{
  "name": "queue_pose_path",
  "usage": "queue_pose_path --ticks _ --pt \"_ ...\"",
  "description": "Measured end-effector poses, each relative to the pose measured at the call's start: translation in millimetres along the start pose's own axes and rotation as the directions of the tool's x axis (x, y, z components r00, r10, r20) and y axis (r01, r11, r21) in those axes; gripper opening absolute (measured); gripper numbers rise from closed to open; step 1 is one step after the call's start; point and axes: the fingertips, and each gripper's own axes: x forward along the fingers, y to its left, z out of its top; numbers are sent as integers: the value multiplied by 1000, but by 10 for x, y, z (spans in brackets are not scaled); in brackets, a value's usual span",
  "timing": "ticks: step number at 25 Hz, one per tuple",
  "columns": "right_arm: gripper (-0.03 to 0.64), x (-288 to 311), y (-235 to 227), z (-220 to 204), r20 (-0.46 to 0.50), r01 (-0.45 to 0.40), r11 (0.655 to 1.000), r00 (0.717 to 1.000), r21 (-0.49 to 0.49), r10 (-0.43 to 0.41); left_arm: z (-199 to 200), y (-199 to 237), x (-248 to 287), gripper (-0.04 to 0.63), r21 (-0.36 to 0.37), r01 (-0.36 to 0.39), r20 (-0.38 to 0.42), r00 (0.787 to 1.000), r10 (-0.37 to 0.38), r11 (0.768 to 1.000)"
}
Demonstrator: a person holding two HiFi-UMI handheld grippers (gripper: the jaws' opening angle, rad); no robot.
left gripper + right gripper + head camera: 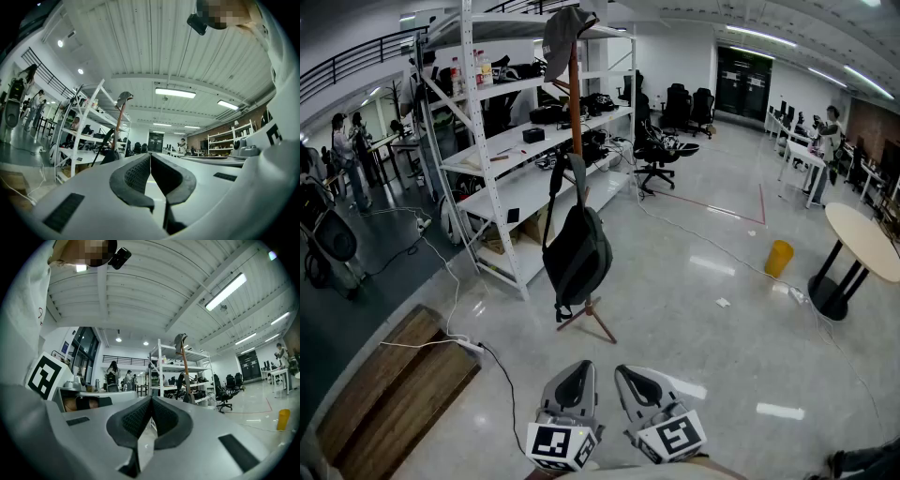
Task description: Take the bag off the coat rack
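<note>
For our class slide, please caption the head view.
Dark backpack hangs from a coat rack beside shelving; left gripper and right gripper, both shut, sit below.

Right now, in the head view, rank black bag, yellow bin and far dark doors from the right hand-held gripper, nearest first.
1. Black bag, on the coat rack ahead.
2. Yellow bin, right, on the floor.
3. Dark doors, back wall.

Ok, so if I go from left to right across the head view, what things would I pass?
Wooden platform → bag hanging on the coat rack → black office chair → yellow bin → round table.
</note>
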Motion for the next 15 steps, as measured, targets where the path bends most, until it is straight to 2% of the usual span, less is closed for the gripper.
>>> queue_pose_path --ticks 15 --pt "18 -61 23 19 11 -28 1000 1000 0 28 -24 -77 -25 18 -6 -12 -7 1000 12 1000"
